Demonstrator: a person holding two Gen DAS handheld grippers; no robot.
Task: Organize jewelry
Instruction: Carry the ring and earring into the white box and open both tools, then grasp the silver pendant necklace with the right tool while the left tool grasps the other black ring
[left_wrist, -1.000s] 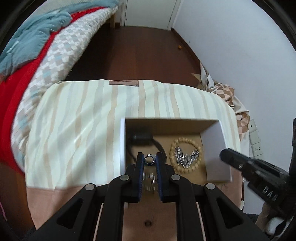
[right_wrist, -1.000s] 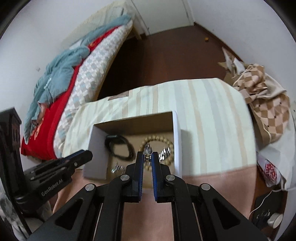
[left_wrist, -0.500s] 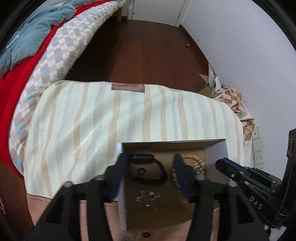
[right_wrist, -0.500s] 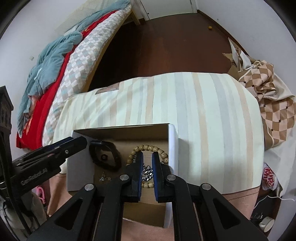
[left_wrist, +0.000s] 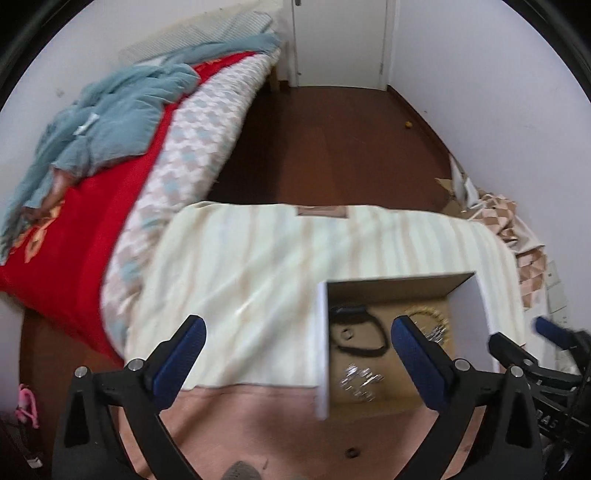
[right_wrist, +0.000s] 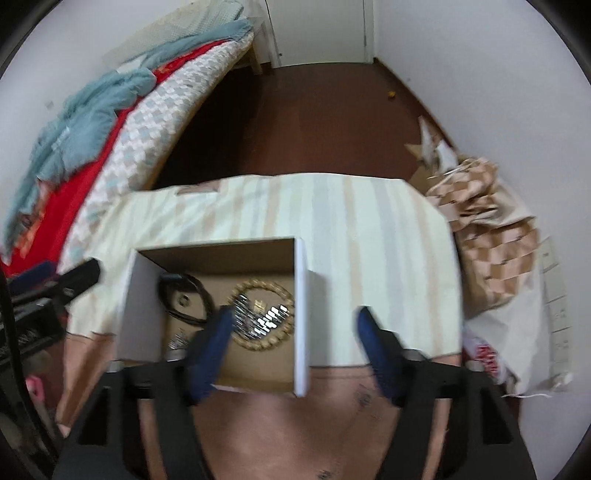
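Observation:
An open cardboard box (left_wrist: 323, 332) (right_wrist: 301, 317) sits on a striped cloth. Inside lie a black band (left_wrist: 356, 338) (right_wrist: 184, 299) with a small ring (left_wrist: 346, 334) (right_wrist: 182, 298) in its loop, a wooden bead bracelet (left_wrist: 428, 317) (right_wrist: 264, 314), a silver chain (right_wrist: 260, 319) within the bracelet and small silver pieces (left_wrist: 360, 380). My left gripper (left_wrist: 297, 326) is wide open and empty, above the box's left wall. My right gripper (right_wrist: 293, 317) is wide open and empty, above the box's right wall.
The striped cloth (left_wrist: 240, 280) (right_wrist: 369, 240) covers a pink-topped table. A bed with red and checked covers (left_wrist: 110, 192) (right_wrist: 122, 162) stands at the left. Brown checked fabric and bags (right_wrist: 491, 229) lie by the right wall. Dark wood floor (left_wrist: 325, 147) lies beyond.
The left gripper let the small ring go into the box, opened wide and drew back. The right gripper released the silver chain onto the bracelet, opened and rose.

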